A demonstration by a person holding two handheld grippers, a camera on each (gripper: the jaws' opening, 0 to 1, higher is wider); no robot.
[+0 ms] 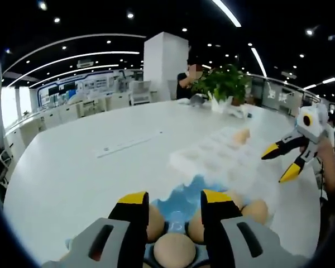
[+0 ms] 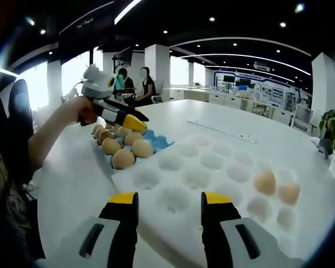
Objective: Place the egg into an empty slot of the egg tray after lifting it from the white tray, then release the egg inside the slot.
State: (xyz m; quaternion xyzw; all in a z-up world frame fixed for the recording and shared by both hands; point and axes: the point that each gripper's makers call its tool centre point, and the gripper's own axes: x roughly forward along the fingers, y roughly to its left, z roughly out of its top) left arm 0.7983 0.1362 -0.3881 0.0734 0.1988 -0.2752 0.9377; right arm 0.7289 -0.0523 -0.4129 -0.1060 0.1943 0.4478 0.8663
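**Left gripper poised over eggs as pick-up began**

The left gripper hovered with its jaws apart above a cluster of brown eggs on a blue holder, gripping nothing. The lift looked not yet made; the next move seemingly called for lowering onto one egg and closing gently. The right gripper, also wide open and empty, waited at the near edge of the white tray, where two eggs already sat in slots.

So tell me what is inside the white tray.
Two eggs sit in slots at the far end of the white tray; the other visible slots are empty. The right claw covers part of the near edge.
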